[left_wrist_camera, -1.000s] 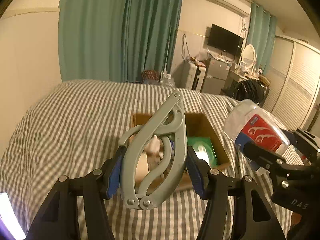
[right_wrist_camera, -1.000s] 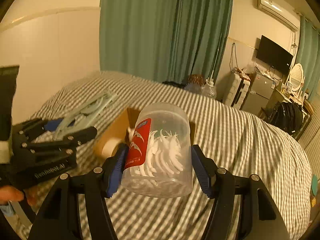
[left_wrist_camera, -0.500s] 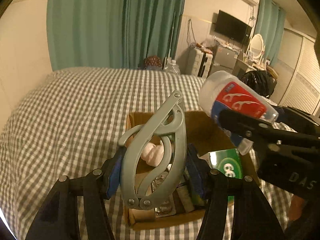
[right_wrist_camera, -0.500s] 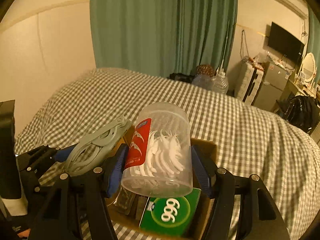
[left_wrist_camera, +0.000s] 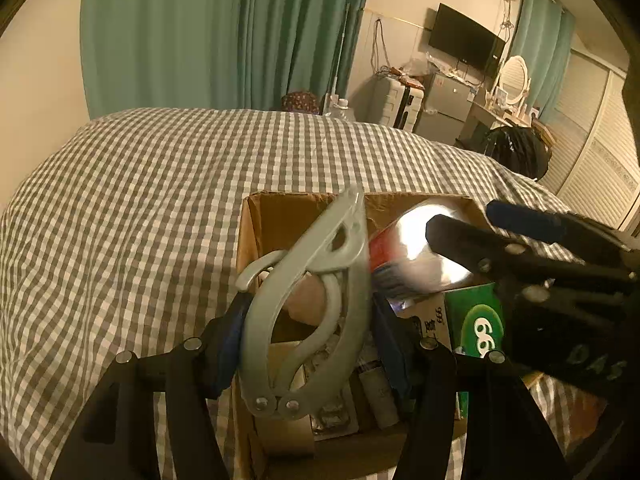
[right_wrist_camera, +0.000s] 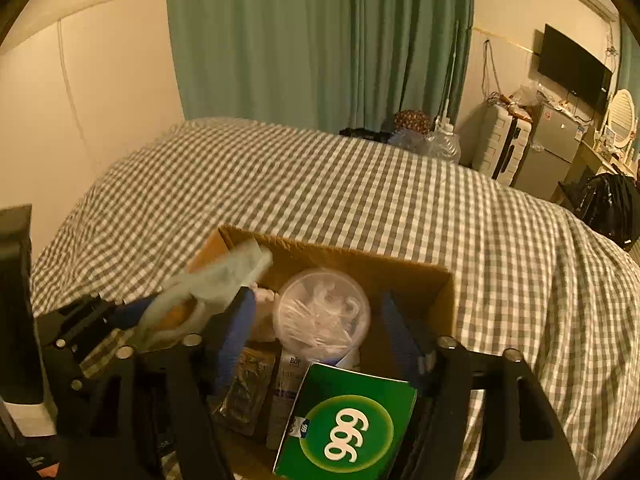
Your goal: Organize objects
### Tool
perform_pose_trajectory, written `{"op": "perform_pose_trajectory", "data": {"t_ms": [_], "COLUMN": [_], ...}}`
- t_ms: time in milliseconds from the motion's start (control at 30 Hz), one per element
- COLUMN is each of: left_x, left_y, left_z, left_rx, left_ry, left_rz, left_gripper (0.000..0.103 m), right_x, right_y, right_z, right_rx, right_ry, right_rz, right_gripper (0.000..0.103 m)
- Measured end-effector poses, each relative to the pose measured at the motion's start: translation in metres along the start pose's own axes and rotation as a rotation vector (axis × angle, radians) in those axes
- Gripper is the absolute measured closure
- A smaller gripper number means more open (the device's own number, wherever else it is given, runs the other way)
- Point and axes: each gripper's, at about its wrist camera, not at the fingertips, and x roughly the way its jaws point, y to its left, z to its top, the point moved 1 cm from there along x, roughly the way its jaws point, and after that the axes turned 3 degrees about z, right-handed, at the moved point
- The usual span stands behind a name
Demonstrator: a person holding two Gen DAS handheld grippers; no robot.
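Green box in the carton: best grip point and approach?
Top edge of the green box, pinched across its flat faces, from above. It stands on end, tilted, by the carton wall, which likely blocks side approaches.

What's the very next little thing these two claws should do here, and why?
Probably lift the right gripper straight up out of the cardboard box. Its jaws stand open with a gap on each side of the floss pick jar, which is down inside the box. That would leave room for the left gripper, shut on the grey hanger above the box.
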Motion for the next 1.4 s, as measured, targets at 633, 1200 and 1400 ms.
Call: {"op": "perform_pose_trajectory", "data": {"t_ms": [633, 1200, 1400], "left_x": [-0.192, -0.264, -0.242], "left_y": [-0.032, -0.043, -0.024], "left_z": [0.011, -0.049, -0.076], "left_rx": [0.048, 0.114, 0.067], "left_ry": [-0.317, -0.535, -0.551], "left_rz": [0.049, 0.185, 0.212], "left_gripper": [0.0, 0.0, 0.0], "right_x": [-0.217, -0.278, -0.229], "right_y": [0.007, 0.028, 0.024], "right_z": [0.003, -0.091, -0.114], "right_rx": [0.024, 0.011, 0.001], "right_ry": [-0.304, -0.613, -0.523], "right_rz": [-0.162, -0.265, -0.284], "right_gripper": [0.014, 0.0, 0.0]}}
